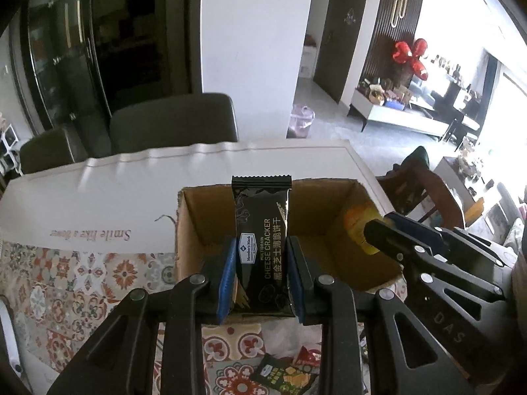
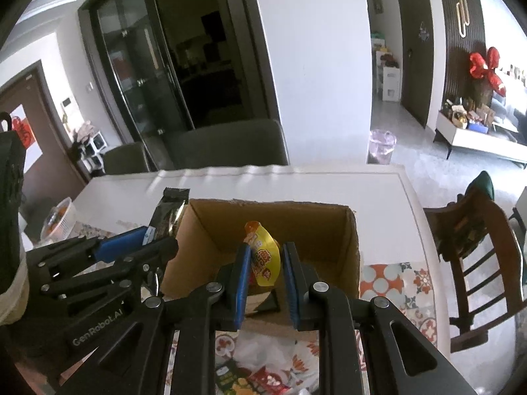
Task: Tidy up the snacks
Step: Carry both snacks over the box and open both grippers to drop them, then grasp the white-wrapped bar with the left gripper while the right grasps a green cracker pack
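My left gripper (image 1: 262, 250) is shut on a black cheese cracker packet (image 1: 262, 247) and holds it upright over the near left part of an open cardboard box (image 1: 197, 217). My right gripper (image 2: 265, 253) is shut on a yellow snack packet (image 2: 263, 256) over the same box (image 2: 349, 250). The right gripper (image 1: 382, 230) with the yellow packet (image 1: 357, 222) shows at the right of the left wrist view. The left gripper (image 2: 154, 237) with the black packet (image 2: 169, 214) shows at the left of the right wrist view.
The box stands on a white table (image 1: 98, 191) with a patterned cloth (image 1: 82, 273). More snack packets (image 1: 283, 375) lie on the cloth near me. Dark chairs (image 1: 171, 121) stand behind the table and a wooden chair (image 2: 477, 250) to the right.
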`<action>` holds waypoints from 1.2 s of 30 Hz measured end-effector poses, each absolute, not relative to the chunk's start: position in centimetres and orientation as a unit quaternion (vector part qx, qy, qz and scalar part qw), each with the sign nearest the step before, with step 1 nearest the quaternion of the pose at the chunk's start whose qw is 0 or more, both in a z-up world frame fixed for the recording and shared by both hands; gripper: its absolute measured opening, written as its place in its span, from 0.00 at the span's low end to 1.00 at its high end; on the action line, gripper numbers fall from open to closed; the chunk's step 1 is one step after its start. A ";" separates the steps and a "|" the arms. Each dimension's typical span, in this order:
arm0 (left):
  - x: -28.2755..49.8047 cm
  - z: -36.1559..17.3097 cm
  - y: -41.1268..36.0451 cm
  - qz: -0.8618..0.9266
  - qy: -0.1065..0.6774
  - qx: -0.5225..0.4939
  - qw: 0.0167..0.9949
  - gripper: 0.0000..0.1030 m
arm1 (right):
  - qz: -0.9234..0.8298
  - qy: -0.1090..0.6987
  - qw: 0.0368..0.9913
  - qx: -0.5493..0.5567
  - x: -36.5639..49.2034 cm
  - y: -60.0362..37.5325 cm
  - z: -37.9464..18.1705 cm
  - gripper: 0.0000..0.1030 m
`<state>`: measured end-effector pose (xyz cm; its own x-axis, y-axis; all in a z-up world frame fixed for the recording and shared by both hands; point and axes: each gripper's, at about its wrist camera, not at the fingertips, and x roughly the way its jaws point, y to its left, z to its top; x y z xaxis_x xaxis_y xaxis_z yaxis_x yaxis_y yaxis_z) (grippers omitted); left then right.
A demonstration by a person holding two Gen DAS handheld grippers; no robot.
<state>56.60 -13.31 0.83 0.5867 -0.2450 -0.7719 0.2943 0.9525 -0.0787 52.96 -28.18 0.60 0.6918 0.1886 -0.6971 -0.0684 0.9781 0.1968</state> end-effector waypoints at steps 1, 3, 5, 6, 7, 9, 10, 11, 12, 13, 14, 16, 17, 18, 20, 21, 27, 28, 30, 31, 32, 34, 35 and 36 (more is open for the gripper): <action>57.0 0.5 -13.3 -0.150 0.430 0.029 0.890 0.32 | 0.072 0.392 0.914 0.079 53.5 -28.3 0.2 0.21; 57.5 0.1 -13.3 -0.147 0.436 0.026 0.888 0.43 | 0.063 0.395 0.913 0.080 54.0 -28.8 -0.2 0.22; 57.6 -0.1 -13.0 -0.142 0.435 0.017 0.889 0.49 | 0.049 0.403 0.911 0.080 54.2 -29.1 -0.6 0.40; 57.5 -0.2 -13.0 -0.141 0.435 0.019 0.889 0.49 | 0.043 0.406 0.909 0.082 54.2 -29.2 -0.8 0.45; 57.2 -0.2 -13.1 -0.140 0.434 0.023 0.890 0.49 | 0.038 0.407 0.909 0.084 54.1 -29.5 -1.0 0.46; 56.8 -0.2 -13.2 -0.143 0.434 0.031 0.889 0.53 | 0.029 0.413 0.906 0.082 53.7 -29.8 -1.4 0.46; 56.3 -0.2 -13.3 -0.142 0.433 0.035 0.889 0.58 | 0.026 0.416 0.905 0.084 53.5 -29.9 -1.6 0.46; 56.0 -0.2 -13.3 -0.141 0.432 0.037 0.890 0.59 | 0.026 0.417 0.905 0.086 53.4 -30.0 -1.6 0.46; 55.5 -0.1 -13.3 -0.139 0.432 0.041 0.890 0.59 | 0.026 0.418 0.904 0.087 53.1 -30.1 -1.6 0.46; 55.1 -0.1 -13.3 -0.137 0.433 0.043 0.890 0.60 | 0.022 0.420 0.903 0.086 52.5 -30.2 -1.6 0.46; 54.7 -0.1 -13.2 -0.137 0.434 0.046 0.889 0.61 | 0.020 0.421 0.903 0.085 52.3 -30.3 -1.5 0.47; 53.6 0.1 -13.0 -0.137 0.435 0.042 0.889 0.63 | 0.013 0.421 0.903 0.084 51.3 -30.5 -1.4 0.58; 53.1 0.2 -12.9 -0.139 0.435 0.040 0.889 0.64 | 0.007 0.420 0.904 0.085 50.7 -30.6 -1.3 0.63; 52.5 0.3 -12.8 -0.141 0.435 0.040 0.889 0.64 | 0.003 0.418 0.904 0.084 50.1 -30.8 -1.2 0.63; 51.3 0.6 -12.6 -0.144 0.432 0.042 0.889 0.64 | -0.006 0.416 0.906 0.078 48.8 -31.0 -0.9 0.63; 50.6 0.7 -12.5 -0.146 0.430 0.043 0.890 0.64 | -0.011 0.416 0.906 0.077 48.2 -31.1 -0.7 0.63; 46.6 1.0 -12.5 -0.166 0.415 0.062 0.892 0.64 | -0.033 0.410 0.907 0.091 43.8 -32.0 -0.3 0.63; 46.1 0.9 -12.6 -0.169 0.416 0.068 0.891 0.64 | -0.034 0.409 0.907 0.093 43.3 -32.1 -0.3 0.63; 45.1 0.6 -12.8 -0.176 0.416 0.078 0.889 0.63 | -0.037 0.411 0.906 0.093 42.1 -32.3 -0.5 0.63; 44.7 0.4 -12.8 -0.179 0.417 0.083 0.887 0.63 | -0.038 0.413 0.905 0.095 41.5 -32.3 -0.6 0.63; 44.3 0.2 -12.9 -0.184 0.417 0.087 0.886 0.63 | -0.042 0.415 0.904 0.097 41.0 -32.5 -0.7 0.63; 43.6 -0.3 -13.3 -0.190 0.421 0.096 0.882 0.63 | -0.051 0.418 0.902 0.095 40.0 -32.6 -1.1 0.63; 43.4 -0.6 -13.4 -0.195 0.424 0.099 0.879 0.63 | -0.054 0.420 0.901 0.091 39.6 -32.6 -1.3 0.63; 43.1 -1.0 -13.6 -0.200 0.427 0.102 0.876 0.63 | -0.058 0.424 0.900 0.086 39.2 -32.7 -1.6 0.63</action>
